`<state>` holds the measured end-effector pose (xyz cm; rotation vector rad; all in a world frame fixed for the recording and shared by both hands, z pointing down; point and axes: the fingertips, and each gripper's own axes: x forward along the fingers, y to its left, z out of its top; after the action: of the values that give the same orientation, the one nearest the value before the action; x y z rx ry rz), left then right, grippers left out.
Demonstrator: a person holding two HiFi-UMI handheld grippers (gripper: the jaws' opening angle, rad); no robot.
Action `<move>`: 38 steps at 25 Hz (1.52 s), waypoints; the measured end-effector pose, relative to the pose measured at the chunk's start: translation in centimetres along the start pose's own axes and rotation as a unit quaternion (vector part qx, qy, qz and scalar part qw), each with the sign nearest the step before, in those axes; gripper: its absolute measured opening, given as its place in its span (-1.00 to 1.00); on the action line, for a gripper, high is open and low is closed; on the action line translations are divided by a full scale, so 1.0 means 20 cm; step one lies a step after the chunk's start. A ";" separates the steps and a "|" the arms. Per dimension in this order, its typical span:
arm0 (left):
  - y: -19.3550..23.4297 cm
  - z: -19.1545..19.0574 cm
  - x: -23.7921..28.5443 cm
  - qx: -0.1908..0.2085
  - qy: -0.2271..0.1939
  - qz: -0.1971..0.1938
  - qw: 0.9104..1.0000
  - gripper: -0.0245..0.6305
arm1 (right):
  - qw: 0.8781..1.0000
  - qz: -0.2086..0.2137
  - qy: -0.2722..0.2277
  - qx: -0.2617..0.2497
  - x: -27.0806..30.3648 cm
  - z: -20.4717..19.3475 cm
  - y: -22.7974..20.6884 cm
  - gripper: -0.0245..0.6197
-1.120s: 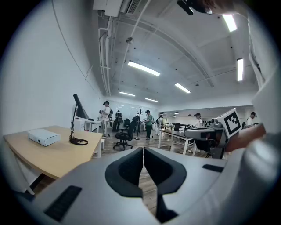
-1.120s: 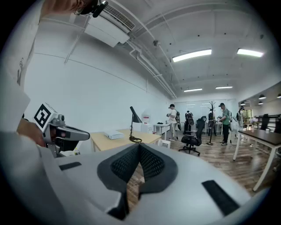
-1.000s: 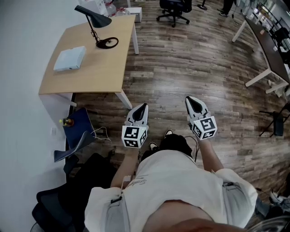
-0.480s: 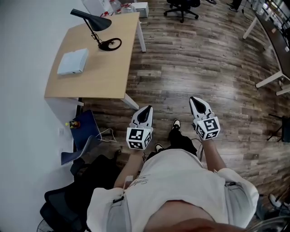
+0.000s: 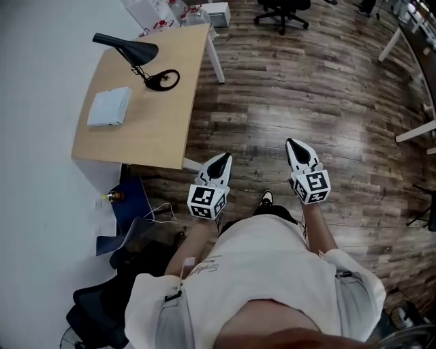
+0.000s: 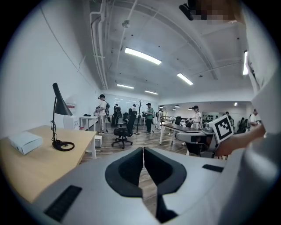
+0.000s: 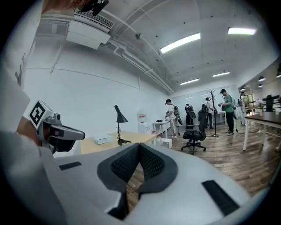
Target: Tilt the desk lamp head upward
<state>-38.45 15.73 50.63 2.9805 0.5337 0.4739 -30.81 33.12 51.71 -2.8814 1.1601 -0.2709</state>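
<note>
A black desk lamp [image 5: 129,49] with a cone head and a ring base [image 5: 162,80] stands at the far end of the wooden desk [image 5: 153,129], upper left in the head view. In the left gripper view the lamp [image 6: 59,105] rises at left, its head pointing down. It appears small in the right gripper view [image 7: 119,115]. My left gripper [image 5: 221,162] and right gripper [image 5: 294,145] hang over the floor, well short of the desk. Both are shut and empty. The left gripper's jaws [image 6: 143,151] meet, and so do the right gripper's [image 7: 139,149].
A white box [image 5: 110,107] lies on the desk near the lamp. A blue bag and cables [image 5: 129,201] sit under the desk's near end, with a black chair [image 5: 102,300] beside me. An office chair [image 5: 283,10] and other tables stand farther off, where several people are standing.
The person has stepped forward, so the desk and lamp sit slightly lower and nearer in the head view. Both grippers stay shut and side by side.
</note>
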 end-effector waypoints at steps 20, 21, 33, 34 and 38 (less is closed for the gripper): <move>0.47 0.19 0.81 -0.018 -0.004 0.010 1.000 -0.86 | 0.998 0.019 0.058 0.000 0.76 -0.04 -0.51 -0.94; 0.52 0.25 0.87 -0.020 -0.012 0.009 1.000 -0.86 | 0.998 0.019 0.057 -0.003 0.82 -0.01 -0.53 -0.94; 1.04 0.57 1.29 -0.007 -0.046 0.007 0.999 -0.86 | 0.999 0.033 0.032 -0.010 1.48 0.26 -0.63 -0.94; 1.07 0.58 1.33 -0.008 -0.046 0.005 0.999 -0.86 | 0.999 0.034 0.034 -0.012 1.51 0.27 -0.64 -0.94; 1.13 0.58 1.42 -0.014 -0.039 -0.009 0.999 -0.86 | 0.999 0.026 0.024 0.027 1.58 0.30 -0.67 -0.94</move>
<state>-2.15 4.34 50.60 2.9497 0.5414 0.3582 1.77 20.75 51.70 -2.8092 1.2143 -0.3656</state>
